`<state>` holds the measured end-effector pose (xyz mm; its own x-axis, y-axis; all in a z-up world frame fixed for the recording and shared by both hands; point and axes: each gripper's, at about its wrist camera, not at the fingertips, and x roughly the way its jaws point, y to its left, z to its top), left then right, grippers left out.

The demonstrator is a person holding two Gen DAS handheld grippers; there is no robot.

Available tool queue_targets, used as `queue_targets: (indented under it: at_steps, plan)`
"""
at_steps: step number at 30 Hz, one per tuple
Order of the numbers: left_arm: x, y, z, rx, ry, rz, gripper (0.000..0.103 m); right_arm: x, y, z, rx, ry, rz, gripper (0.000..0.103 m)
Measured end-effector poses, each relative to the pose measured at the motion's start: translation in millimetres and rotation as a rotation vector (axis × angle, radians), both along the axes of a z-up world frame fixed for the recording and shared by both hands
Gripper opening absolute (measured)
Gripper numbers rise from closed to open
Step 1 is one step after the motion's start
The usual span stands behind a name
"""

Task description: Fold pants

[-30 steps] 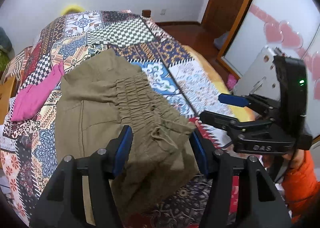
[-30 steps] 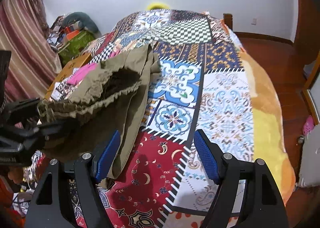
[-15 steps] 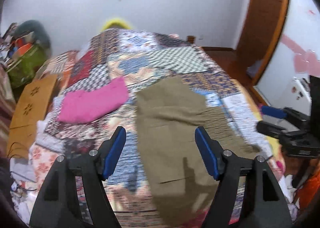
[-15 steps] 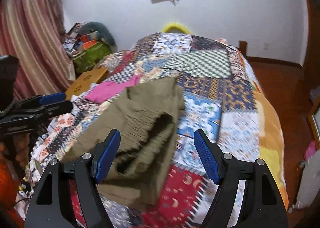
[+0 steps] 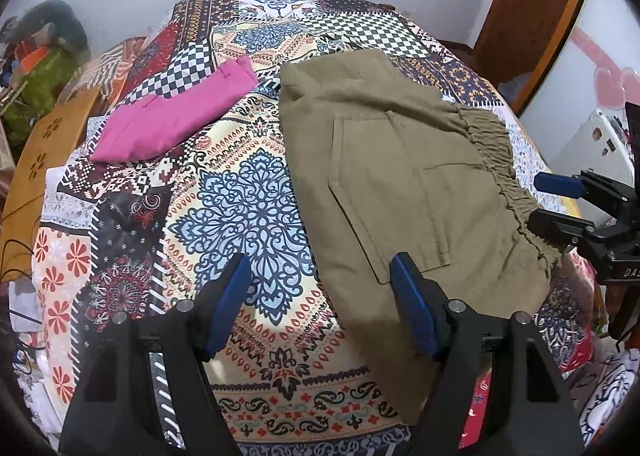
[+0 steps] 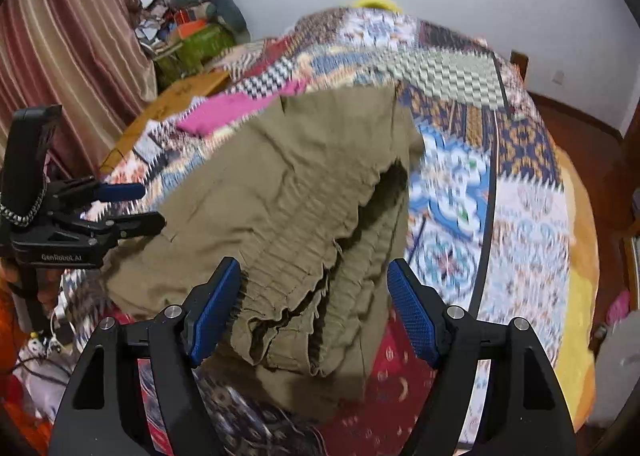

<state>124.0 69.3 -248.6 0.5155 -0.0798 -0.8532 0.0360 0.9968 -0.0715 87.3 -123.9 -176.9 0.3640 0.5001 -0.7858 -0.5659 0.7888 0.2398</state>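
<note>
Olive pants (image 5: 404, 176) lie folded on the patchwork bedspread (image 5: 248, 200), with the elastic waistband (image 5: 500, 168) at their right end. My left gripper (image 5: 320, 304) hovers over their near left edge. Its jaws are opening and the pads press on nothing. Over the crumpled waistband (image 6: 304, 256) my right gripper (image 6: 314, 308) stands open, the cloth lying loose between its fingers. In the right wrist view the left gripper (image 6: 132, 208) is at the pants' left side. In the left wrist view the right gripper (image 5: 560, 200) is at the waistband.
A folded pink garment (image 5: 172, 116) lies on the bedspread left of the pants. A wooden board (image 5: 44, 152) and a pile of clutter (image 6: 196, 32) stand beside the bed's left. A striped curtain (image 6: 60, 56) hangs there. A wooden door (image 5: 532, 4) is at the right.
The left gripper let go of the waistband, widened and swung left and down over the pants' edge. The pants now lie flat. The right gripper shifted over the waistband.
</note>
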Motion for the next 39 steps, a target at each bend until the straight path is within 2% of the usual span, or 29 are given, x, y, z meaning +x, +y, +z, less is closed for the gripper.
queue_targets:
  at_steps: [4, 6, 9, 13, 19, 25, 26, 29, 31, 39]
  plan:
    - [5.0, 5.1, 7.5, -0.001, -0.015, 0.003, 0.074, 0.1, -7.5, -4.8, 0.041, 0.033, -0.03, 0.073]
    - [12.1, 9.8, 17.1, 0.035, -0.043, 0.019, 0.074, -0.4, -6.2, -2.6, 0.038, 0.022, -0.033, 0.073]
    - [26.5, 18.6, 29.1, 0.047, -0.079, 0.029, 0.074, 0.8, -3.5, 1.2, 0.027, 0.003, -0.03, 0.073]
    - [57.5, 26.9, 33.5, 0.085, -0.108, 0.042, 0.074, 12.8, -4.6, 4.6, 0.007, -0.024, -0.05, 0.073]
    - [109.1, 39.5, 21.2, 0.027, -0.074, 0.053, 0.074, 40.4, -8.6, 1.6, 0.009, -0.017, -0.09, 0.073]
    - [159.2, 47.7, 2.4, -0.012, -0.034, 0.039, 0.073, 61.3, -3.0, -2.3, 0.034, -0.002, -0.078, 0.073]
    - [167.5, 48.4, -2.0, -0.021, -0.027, 0.031, 0.07, 63.8, -1.3, -3.7, 0.036, 0.0, -0.072, 0.073]
    - [186.2, 49.5, -14.2, -0.041, 0.008, 0.013, 0.053, 72.2, 4.3, -9.3, 0.038, 0.008, -0.052, 0.073]
    - [197.3, 51.2, -24.6, -0.083, 0.039, -0.003, 0.042, 77.6, 6.0, -14.5, 0.039, 0.014, -0.041, 0.073]
    - [220.7, 44.6, -33.8, -0.018, 0.029, -0.038, 0.033, 89.6, 5.4, -25.4, 0.033, 0.014, 0.008, 0.073]
